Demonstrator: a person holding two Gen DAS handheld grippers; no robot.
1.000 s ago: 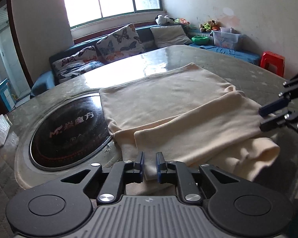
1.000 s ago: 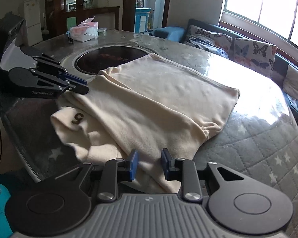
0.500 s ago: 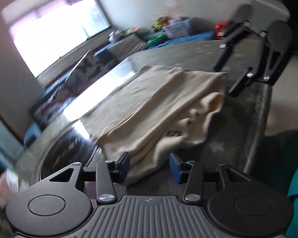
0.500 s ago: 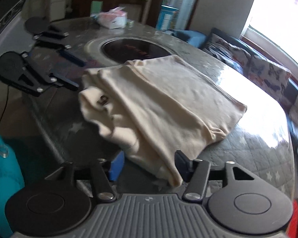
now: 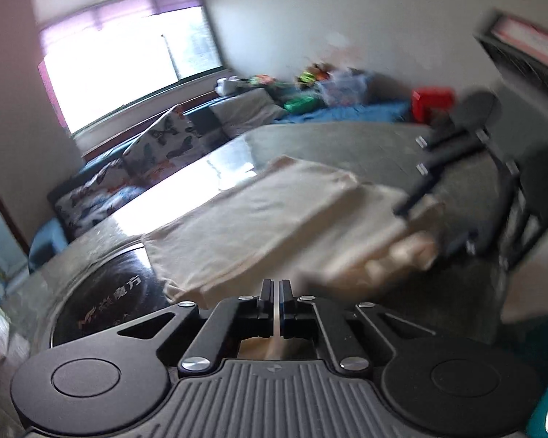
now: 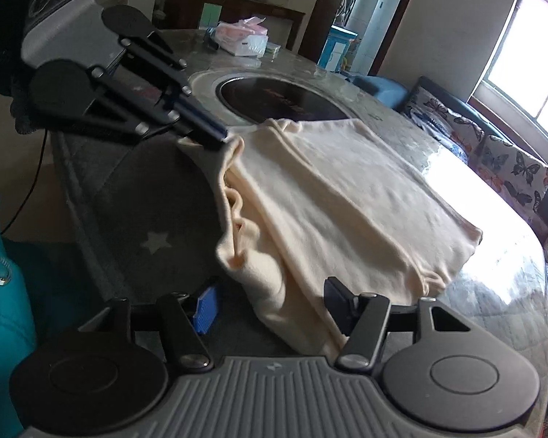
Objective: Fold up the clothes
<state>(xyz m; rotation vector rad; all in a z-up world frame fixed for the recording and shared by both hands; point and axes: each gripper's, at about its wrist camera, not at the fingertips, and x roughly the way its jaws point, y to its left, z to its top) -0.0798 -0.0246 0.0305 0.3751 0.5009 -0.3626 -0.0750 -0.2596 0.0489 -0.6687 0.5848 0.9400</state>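
A cream garment [image 6: 347, 200] lies folded on the round grey table [image 6: 157, 197], its bunched near edge facing me. In the right wrist view my left gripper [image 6: 217, 135] comes in from the upper left, shut on the garment's left corner, which rises a little to its tips. In the left wrist view its jaws [image 5: 277, 292] stand together over the garment [image 5: 274, 211]. My right gripper [image 6: 270, 299] is open and closing, and the garment's near right fold lies between its fingers without being pressed. The right gripper [image 5: 434, 226] shows blurred at the cloth's far end.
A round black hob [image 6: 281, 98] is set into the table beside the garment. A tissue pack [image 6: 243, 36] lies at the far edge. A sofa with butterfly cushions [image 6: 507, 160] runs under the window. A red stool [image 5: 433, 104] stands behind. A person's teal jacket [image 6: 3, 273] hangs at the left.
My left gripper opened, then shut on the garment's left corner. My right gripper spread its jaws wider and now straddles the near fold. Both wrists rolled, tilting the views.
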